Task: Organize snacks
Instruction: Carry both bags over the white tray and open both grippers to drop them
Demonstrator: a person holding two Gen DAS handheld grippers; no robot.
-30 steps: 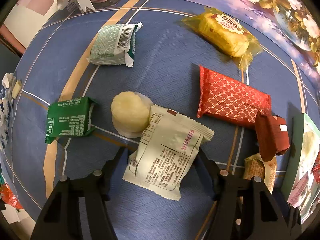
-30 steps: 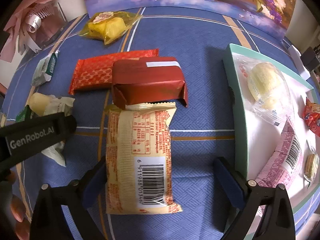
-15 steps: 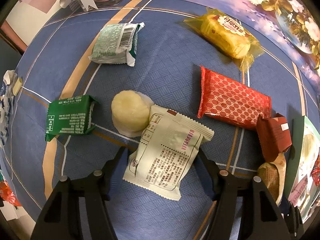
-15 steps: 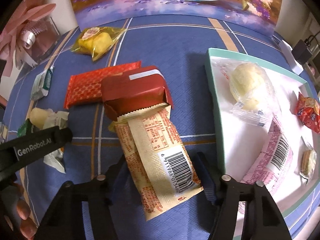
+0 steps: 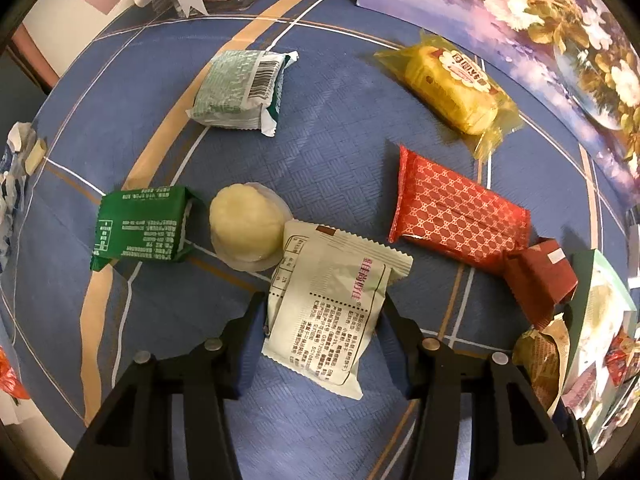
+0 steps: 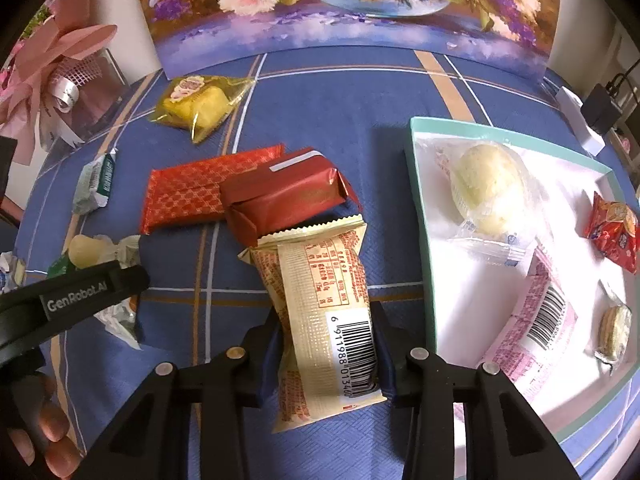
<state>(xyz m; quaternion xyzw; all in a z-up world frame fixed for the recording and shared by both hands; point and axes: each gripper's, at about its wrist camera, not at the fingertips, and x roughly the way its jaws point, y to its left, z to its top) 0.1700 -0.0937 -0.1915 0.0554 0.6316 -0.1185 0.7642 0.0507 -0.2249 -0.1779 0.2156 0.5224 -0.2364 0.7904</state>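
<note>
Here both grippers were gripping snacks just above the bench (image 6: 320, 92): right gripper (image 6: 330, 350) pinched the beige pack (image 6: 320, 300) mid-body, left gripper (image 5: 322, 320) the white pouch (image 5: 332, 300). Both looked light, crinkly, probably slippery; hold the filled middle, not the seams.

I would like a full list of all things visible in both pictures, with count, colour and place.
cream printed packet: 1, cream, between left fingers
beige barcode packet: 1, beige, in right grip
round cake: 1, pale yellow, mid cloth
green packets: 2, dark and pale, left
yellow cake: 1, far
red packets: 2, patterned and dark, centre
tray: 1, teal rim, right, five snacks inside
tablecloth: 1, blue
left hand-held gripper: 1, black
right hand-held gripper: 1, black
</note>
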